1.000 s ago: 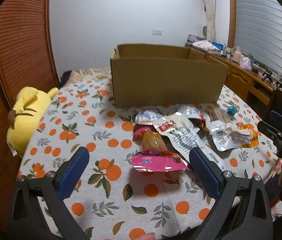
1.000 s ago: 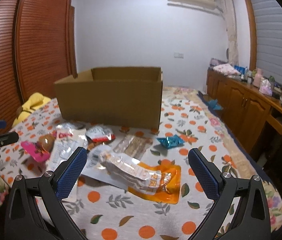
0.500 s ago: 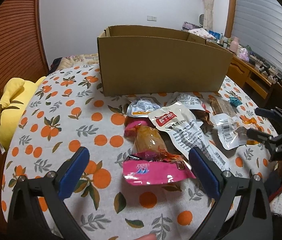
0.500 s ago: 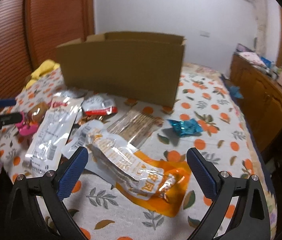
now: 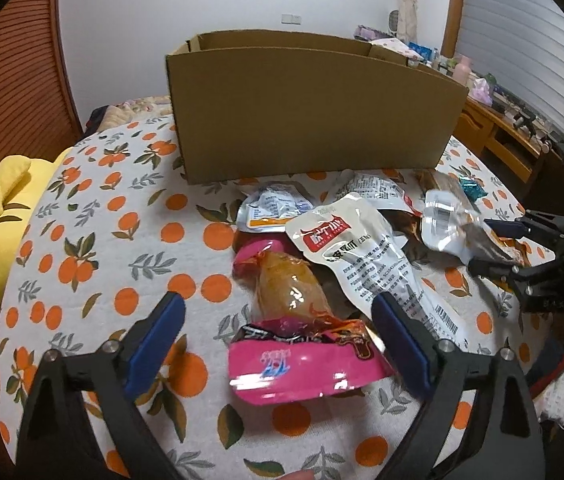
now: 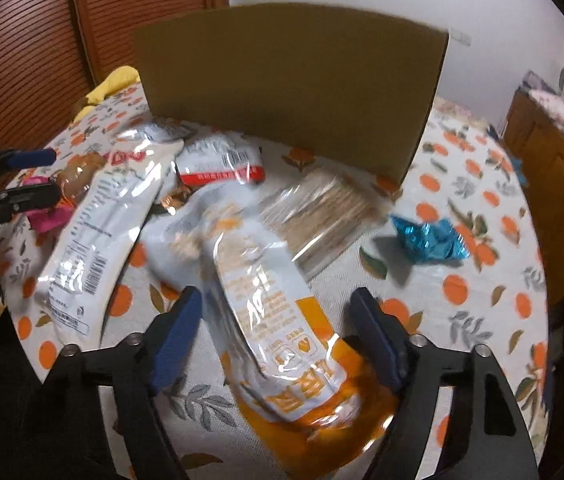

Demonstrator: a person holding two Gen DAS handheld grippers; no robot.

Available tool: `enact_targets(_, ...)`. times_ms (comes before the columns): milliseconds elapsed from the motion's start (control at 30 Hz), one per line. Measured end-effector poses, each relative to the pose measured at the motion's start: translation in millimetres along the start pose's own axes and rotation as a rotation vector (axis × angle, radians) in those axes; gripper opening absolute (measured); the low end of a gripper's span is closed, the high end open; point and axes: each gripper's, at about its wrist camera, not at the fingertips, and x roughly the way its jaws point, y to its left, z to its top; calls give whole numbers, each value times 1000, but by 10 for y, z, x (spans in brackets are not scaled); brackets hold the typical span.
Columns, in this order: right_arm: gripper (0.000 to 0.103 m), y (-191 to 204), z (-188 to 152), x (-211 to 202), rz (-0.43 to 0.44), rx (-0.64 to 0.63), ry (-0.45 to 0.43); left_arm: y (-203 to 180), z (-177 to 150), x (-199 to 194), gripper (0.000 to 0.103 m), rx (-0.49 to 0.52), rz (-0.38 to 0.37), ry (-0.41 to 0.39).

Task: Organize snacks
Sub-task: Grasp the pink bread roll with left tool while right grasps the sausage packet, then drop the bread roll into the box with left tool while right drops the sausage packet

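Observation:
Several snack packets lie in a heap in front of an open cardboard box (image 5: 313,108). My left gripper (image 5: 278,334) is open, its blue pads either side of a pink packet (image 5: 301,364) with an orange-brown snack (image 5: 287,284) in it. A long white pouch with a red label (image 5: 365,256) lies to its right. My right gripper (image 6: 278,338) is open astride a white-and-orange pouch (image 6: 270,308). The box also shows in the right wrist view (image 6: 293,80), beyond a clear cracker pack (image 6: 317,212), a red-edged packet (image 6: 218,162) and a blue foil candy (image 6: 427,240).
The table has an orange-print cloth (image 5: 94,240). A yellow plush toy (image 5: 6,216) sits at its left edge. A wooden slatted door (image 5: 10,80) stands left. A wooden sideboard (image 6: 553,184) with clutter stands to the right.
Both grippers have moved forward and down toward the snacks. The left now frames the pink packet, the right frames the white-and-orange pouch. Both stay open.

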Motion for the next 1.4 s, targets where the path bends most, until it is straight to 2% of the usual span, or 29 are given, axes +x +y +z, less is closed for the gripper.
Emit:
enact_targets(67, 55, 6, 9, -23, 2, 10, 0, 4, 24, 49, 87, 2, 0, 19)
enact_targets(100, 53, 6, 0, -36, 5, 12, -1, 4, 39, 73, 87, 4, 3, 26)
enact_targets(200, 53, -15, -31, -46, 15, 25, -20, 9, 75, 121, 83, 10, 9, 44)
enact_targets(367, 53, 31, -44, -45, -7, 22, -33, 54, 129, 161, 71, -3, -9, 61)
enact_targets(433, 53, 47, -50, -48, -1, 28, -33, 58, 152, 181, 61, -2, -21, 67)
enact_targets(700, 54, 37, -36, -31, -6, 23, -28, 87, 166, 240, 52, 7, -45, 97)
enact_targets(767, 54, 27, -35, -27, -7, 22, -28, 88, 135, 243, 47, 17, -50, 104)
enact_targets(800, 54, 22, -35, -27, -7, 22, -28, 89, 131, 241, 41, 17, -51, 103)
enact_targets(833, 54, 17, -36, -26, -8, 22, -29, 95, 121, 236, 38, 16, -51, 103)
enact_targets(1067, 54, 27, -37, -27, -7, 22, -29, 158, 62, 151, 37, 11, -30, 87)
enact_targets(1400, 54, 27, -31, -25, -5, 20, -26, 210, 47, -170, 37, -38, -55, 1)
